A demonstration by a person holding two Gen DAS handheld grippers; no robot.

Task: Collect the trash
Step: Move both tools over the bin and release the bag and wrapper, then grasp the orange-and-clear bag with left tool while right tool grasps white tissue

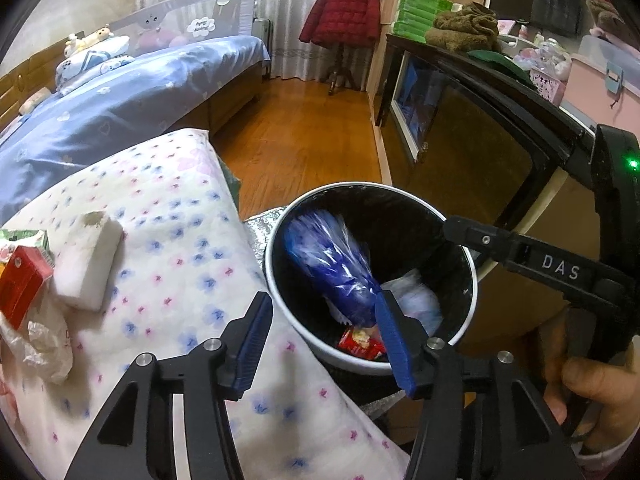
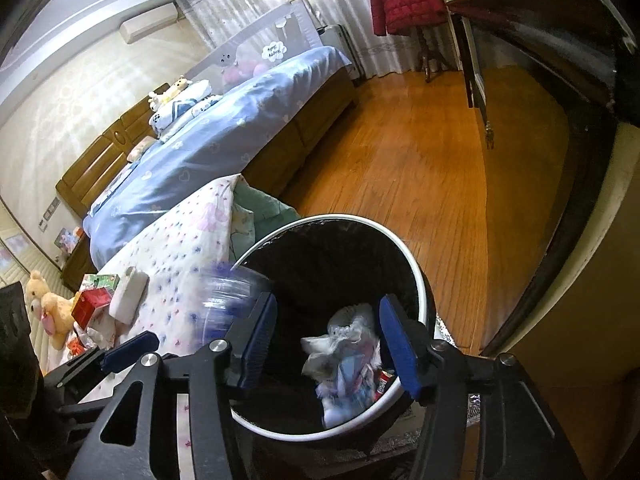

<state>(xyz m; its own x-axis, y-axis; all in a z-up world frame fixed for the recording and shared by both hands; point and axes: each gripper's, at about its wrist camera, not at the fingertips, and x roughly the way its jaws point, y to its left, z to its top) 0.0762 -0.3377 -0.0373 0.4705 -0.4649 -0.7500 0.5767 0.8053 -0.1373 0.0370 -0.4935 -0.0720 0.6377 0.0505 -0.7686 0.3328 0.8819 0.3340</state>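
A white-rimmed bin [image 1: 474, 276] with a black liner stands beside the floral quilt [image 1: 168, 240]. A blue plastic bag [image 1: 332, 264], motion-blurred, is inside the bin's mouth, free of both grippers; it shows blurred at the bin's left rim in the right wrist view [image 2: 228, 292]. My left gripper [image 1: 324, 340] is open and empty over the bin's near-left rim. My right gripper [image 2: 328, 344] is open and empty above the bin [image 2: 416, 276], over crumpled white and blue wrappers [image 2: 344, 360]. A red packet [image 1: 360, 342] lies at the bottom. On the quilt lie a white foam block [image 1: 86, 258], a red box [image 1: 20, 284] and crumpled clear plastic [image 1: 48, 340].
A bed with a blue cover [image 1: 120, 100] lies beyond the quilt. Wooden floor [image 1: 312, 136] runs to a dark cabinet [image 1: 472, 148] on the right. A red jacket [image 1: 344, 12] hangs on a stand at the back. A teddy bear [image 2: 44, 304] sits far left.
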